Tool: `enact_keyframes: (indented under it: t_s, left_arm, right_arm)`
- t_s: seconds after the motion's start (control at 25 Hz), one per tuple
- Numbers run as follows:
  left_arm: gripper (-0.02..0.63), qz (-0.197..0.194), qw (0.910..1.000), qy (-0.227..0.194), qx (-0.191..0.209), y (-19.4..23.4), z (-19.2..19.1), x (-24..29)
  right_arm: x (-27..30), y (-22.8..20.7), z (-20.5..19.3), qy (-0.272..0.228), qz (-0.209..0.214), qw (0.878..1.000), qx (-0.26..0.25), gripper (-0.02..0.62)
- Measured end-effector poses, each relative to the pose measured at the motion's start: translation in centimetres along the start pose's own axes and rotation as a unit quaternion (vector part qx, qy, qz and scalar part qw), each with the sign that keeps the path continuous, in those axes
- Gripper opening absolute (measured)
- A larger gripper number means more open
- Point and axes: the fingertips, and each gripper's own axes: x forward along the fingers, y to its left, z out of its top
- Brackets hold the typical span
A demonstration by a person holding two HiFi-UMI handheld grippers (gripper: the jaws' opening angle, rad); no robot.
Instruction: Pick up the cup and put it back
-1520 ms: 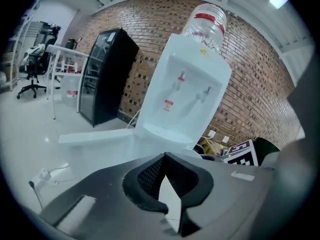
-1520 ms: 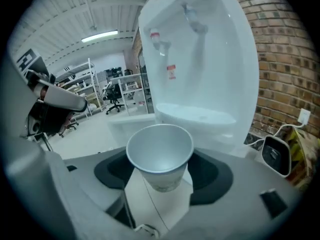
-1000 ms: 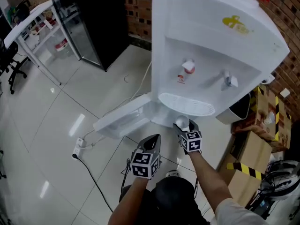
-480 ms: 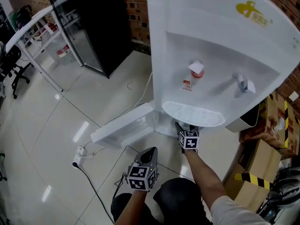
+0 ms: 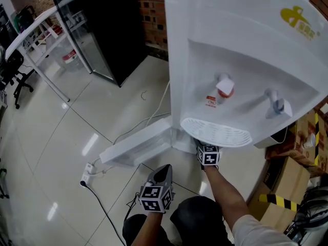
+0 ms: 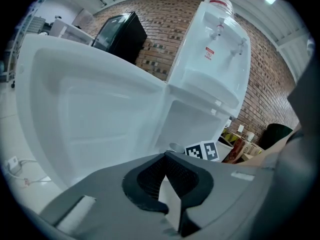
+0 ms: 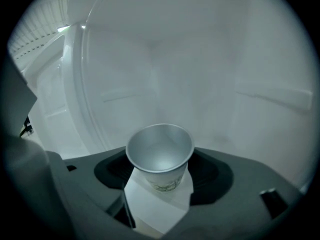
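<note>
Reaching in under the tray (image 5: 218, 132) of the dispenser (image 5: 246, 60), my right gripper (image 7: 161, 170) was clamped on the cup (image 7: 160, 151), one jaw against each side of its wall. The cup stood upright between the jaws, mouth up and empty, with white cabinet walls just ahead. My left gripper (image 6: 167, 159) hung nearer me, jaws together on nothing, facing the open door (image 5: 138, 143).

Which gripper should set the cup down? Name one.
Right. The right gripper holds the cup inside the dispenser's lower cabinet; the left gripper is shut, empty, outside it.
</note>
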Motion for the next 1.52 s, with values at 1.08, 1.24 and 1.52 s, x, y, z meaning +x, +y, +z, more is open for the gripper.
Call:
enact_keyframes:
  t_s: [1.08, 1.24, 1.52]
  left_arm:
    - [0.002, 0.061, 0.9977, 0.014, -0.024, -4.2, 8.1, -11.2]
    - [0.002, 0.075, 0.9953, 0.041, -0.045, -7.9, 11.1, -17.4]
    - [0.002, 0.064, 0.9951, 0.060, -0.047, -17.6, 20.2, -29.6]
  right_arm:
    - [-22.9, 5.5, 4.9, 0.028, 0.070, 0.997, -0.022, 0.009]
    - [-31.3, 6.4, 9.7, 0.051, 0.087, 0.994, -0.031, 0.009]
    - [-48.3, 7.8, 20.9, 0.057, 0.095, 0.993, -0.028, 0.009]
